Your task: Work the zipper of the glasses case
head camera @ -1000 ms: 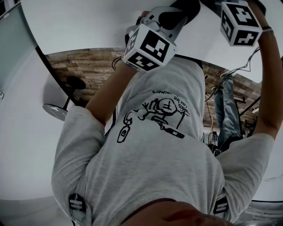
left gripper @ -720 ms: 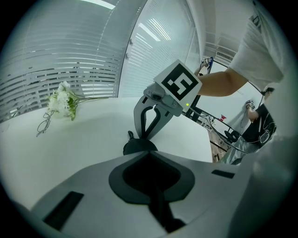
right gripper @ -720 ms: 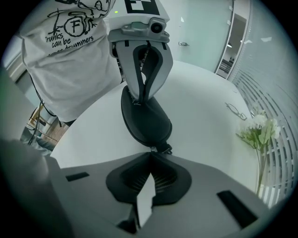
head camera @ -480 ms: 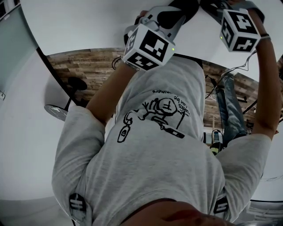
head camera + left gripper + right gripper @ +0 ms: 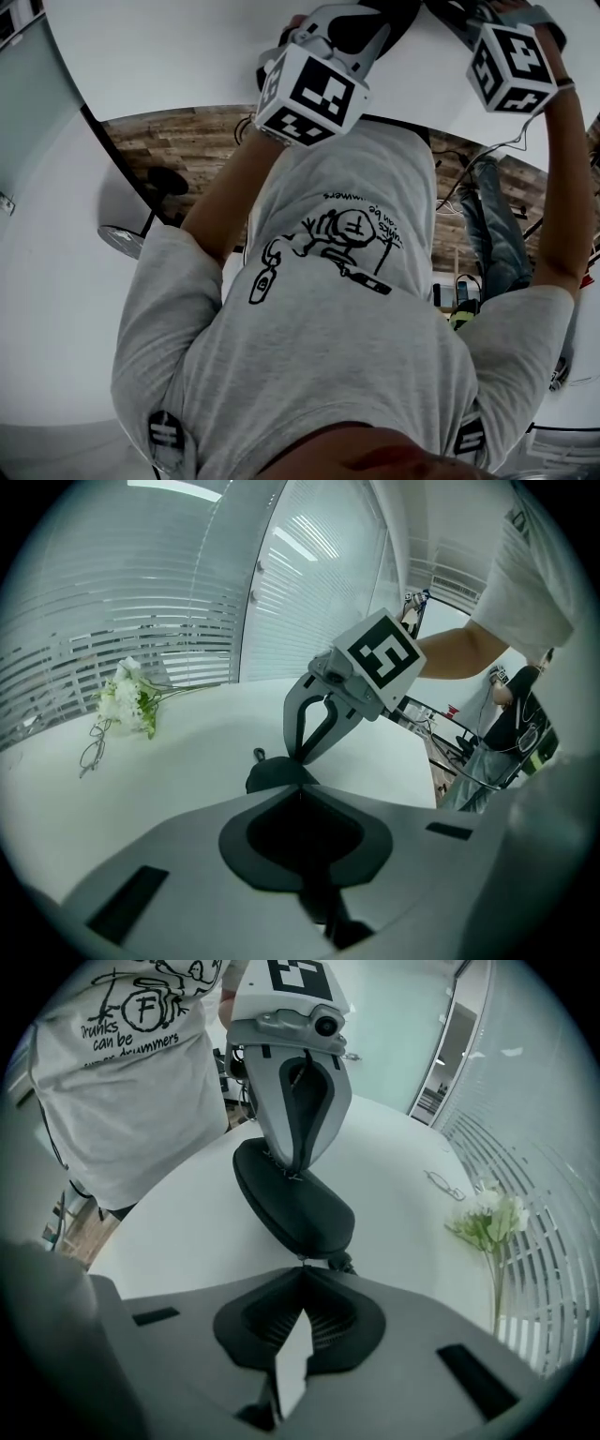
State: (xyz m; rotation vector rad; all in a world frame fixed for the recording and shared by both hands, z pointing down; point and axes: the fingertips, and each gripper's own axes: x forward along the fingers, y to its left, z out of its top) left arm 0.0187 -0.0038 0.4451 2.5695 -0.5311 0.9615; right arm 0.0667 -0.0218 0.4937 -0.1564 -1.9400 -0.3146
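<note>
Your left hand-held gripper [image 5: 300, 787] is clenched on one end of the black oval soft-shell glasses case [image 5: 295, 1206]. The right gripper view shows its two jaws pinched together on the case's far edge. In the left gripper view most of the case is hidden behind the jaw body, w/ only a dark hump and a small black loop [image 5: 258, 755] showing.

Your right hand-held gripper [image 5: 302, 1268] is also clamped, tips together at the opposite end of the case. It's probably on the zipper pull [image 5: 299, 1262], but that bit is tiny and half covered by the tips, so can't be sure.

The case sits between the two grippers, tilted, over the white round tabletop [image 5: 403, 1147]. Can't tell if its underside touches the surface.

In the head view both sets of jaws are cut off at the top edge and the case isn't visible. Your grey printed T-shirt [image 5: 328, 328] fills most of the frame.

A bunch of white flowers w/ green stems [image 5: 127, 700] lies well apart from the case. Thin wire-frame glasses [image 5: 91, 754] lie just beside the flowers.
</note>
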